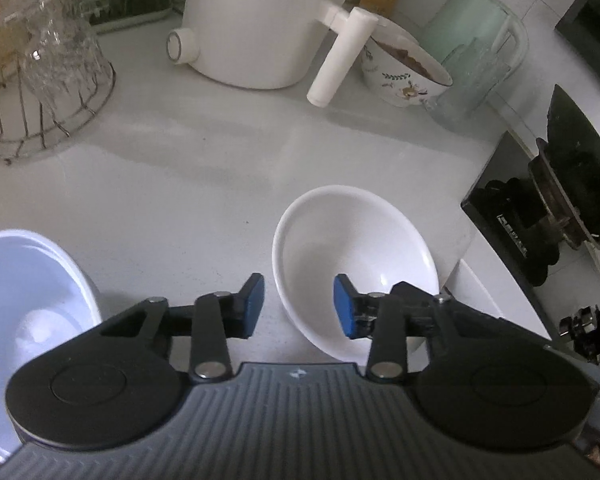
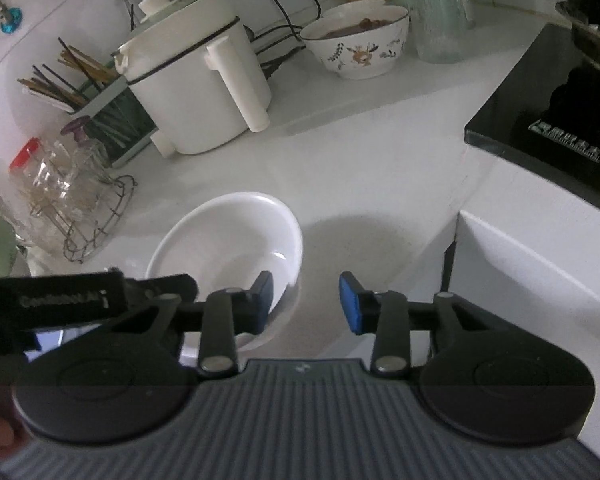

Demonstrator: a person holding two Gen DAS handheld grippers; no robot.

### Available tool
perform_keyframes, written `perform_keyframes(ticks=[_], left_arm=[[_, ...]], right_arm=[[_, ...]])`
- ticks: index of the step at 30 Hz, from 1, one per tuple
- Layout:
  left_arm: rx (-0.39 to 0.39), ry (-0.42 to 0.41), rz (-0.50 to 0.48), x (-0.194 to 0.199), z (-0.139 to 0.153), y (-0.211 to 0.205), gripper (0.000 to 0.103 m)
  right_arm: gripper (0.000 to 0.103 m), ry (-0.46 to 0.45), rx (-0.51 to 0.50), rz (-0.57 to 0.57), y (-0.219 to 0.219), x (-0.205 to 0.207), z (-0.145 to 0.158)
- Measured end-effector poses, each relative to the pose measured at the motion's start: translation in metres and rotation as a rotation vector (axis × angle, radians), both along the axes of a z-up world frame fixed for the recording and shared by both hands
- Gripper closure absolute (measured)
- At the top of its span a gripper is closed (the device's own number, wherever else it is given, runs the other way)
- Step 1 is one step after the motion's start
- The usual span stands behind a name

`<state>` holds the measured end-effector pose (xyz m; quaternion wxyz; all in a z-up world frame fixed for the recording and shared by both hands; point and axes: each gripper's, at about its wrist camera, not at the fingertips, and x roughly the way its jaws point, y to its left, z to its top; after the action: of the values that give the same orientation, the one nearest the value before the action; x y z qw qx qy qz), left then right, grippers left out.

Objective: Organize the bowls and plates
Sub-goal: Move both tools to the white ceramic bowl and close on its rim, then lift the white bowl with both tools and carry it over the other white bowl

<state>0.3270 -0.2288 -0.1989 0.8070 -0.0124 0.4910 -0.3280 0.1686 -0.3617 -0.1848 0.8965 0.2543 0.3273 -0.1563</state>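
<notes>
White bowl: the white bowl (image 1: 352, 264) sits empty on the counter (image 1: 180, 192), near you and just right of centre in the left wrist view; in the right wrist view it lies left of centre.
Left gripper: your left gripper (image 1: 299, 306) is spread open, with the bowl's near-left rim between its blue pads (image 1: 254, 300); whether a pad touches the rim, you cannot tell from here.
Right gripper: your right gripper (image 2: 306, 302) is open too and holds nothing; its left pad overlaps the bowl's right rim in the picture, its right pad is over bare counter.
Second bowl: a pale bowl (image 1: 32, 300) stands at the near left, apart from the first.
Far side: a patterned bowl (image 1: 404, 68) with food in it (probably not yours to sort), a white cooker (image 1: 256, 20), a glass pitcher (image 1: 476, 40), and a wire rack (image 1: 48, 112) of glasses at far left.
Right edge: a black stove (image 1: 540, 208).
Progress: early, by my reading; the bowls are unstacked, no plate is in view, and all the gathering is left.
</notes>
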Motion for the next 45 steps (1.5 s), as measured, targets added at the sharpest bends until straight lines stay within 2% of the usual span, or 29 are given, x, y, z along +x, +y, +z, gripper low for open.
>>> perform_keyframes(ticks=[3,5,13,23,25,32,41,45], left_arm=[[0.003,0.001,-0.009,0.002,-0.002,-0.002,0.072],[-0.013,0.011,-0.016,0.002,-0.002,-0.002,0.075],[-0.031,0.042,-0.014,0.004,0.009,0.006,0.075],[-0.035,0.047,0.001,-0.012,0.067,0.022,0.074],[-0.024,0.028,-0.005,-0.018,0.076,0.025,0.074],[0.016,-0.006,-0.017,-0.043,0.100,0.036,0.074],[-0.018,-0.018,0.004,-0.069,0.119,0.063,0.074],[-0.058,0.006,0.035,-0.075,0.124,0.081,0.074]], right_arm=[[0.078,0.007,0.008,0.002,0.001,0.003,-0.003],[0.087,0.013,0.026,0.012,0.002,0.006,-0.004],[0.087,0.011,0.027,-0.003,0.007,0.007,0.009],[0.087,0.011,0.042,-0.006,0.017,-0.001,0.059],[0.087,0.008,0.038,-0.001,0.020,-0.005,0.069],[0.087,0.021,0.053,0.015,0.033,-0.019,0.086],[0.087,0.025,0.030,0.039,0.053,-0.039,0.108],[0.087,0.026,0.032,0.059,0.059,-0.043,0.113]])
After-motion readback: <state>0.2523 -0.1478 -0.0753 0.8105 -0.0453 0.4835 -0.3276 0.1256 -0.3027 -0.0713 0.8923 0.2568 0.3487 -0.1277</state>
